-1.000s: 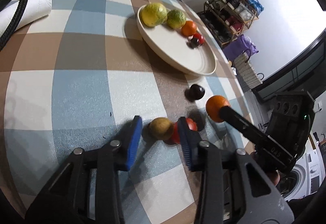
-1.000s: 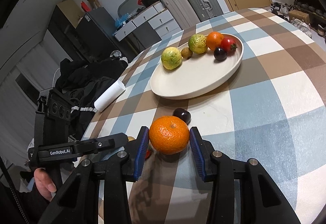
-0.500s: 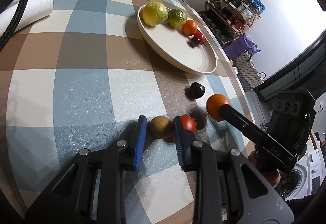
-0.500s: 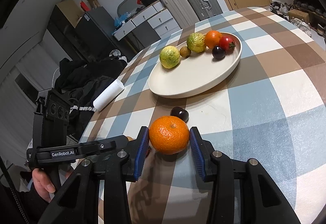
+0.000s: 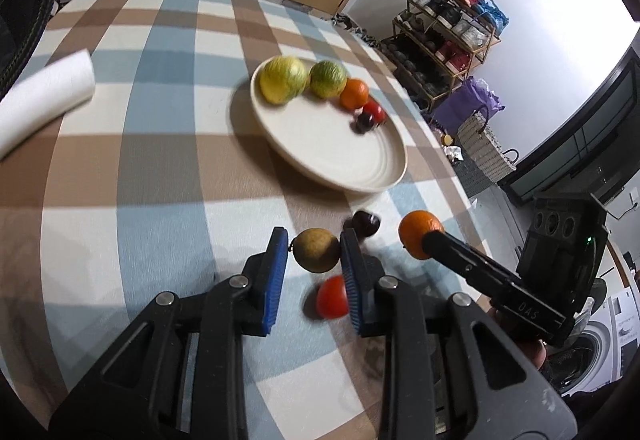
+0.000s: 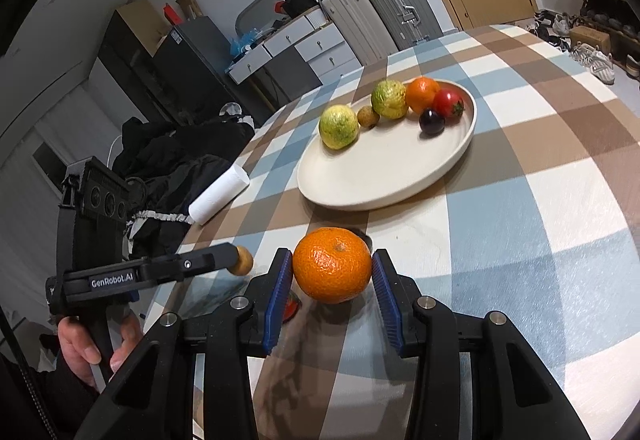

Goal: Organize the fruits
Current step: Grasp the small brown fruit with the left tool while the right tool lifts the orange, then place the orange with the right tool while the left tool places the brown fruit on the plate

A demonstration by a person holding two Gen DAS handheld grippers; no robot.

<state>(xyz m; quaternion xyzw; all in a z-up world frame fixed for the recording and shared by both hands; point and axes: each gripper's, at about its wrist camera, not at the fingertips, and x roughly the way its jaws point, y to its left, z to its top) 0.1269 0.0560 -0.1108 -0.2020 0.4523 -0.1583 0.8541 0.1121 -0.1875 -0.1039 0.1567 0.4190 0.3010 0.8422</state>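
**Fruit holdings, checked tablecloth**

Left gripper [image 5: 314, 252]: clamped on small brownish-green round fruit [image 5: 316, 249], lifted above cloth. Right gripper [image 6: 331, 267]: clamped on dimpled orange mandarin [image 6: 332, 264]. Loose: red tomato [image 5: 332, 297], dark plum [image 5: 365, 224]. Cream plate [image 6: 360, 184]: six fruits.

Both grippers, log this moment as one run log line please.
left gripper: shut on brown fruit | right gripper: shut on orange | tomato, dark plum: on table | plate: six fruits

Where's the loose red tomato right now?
In the left wrist view the red tomato lies on the tablecloth beneath the left gripper, just below the brownish fruit it grips.
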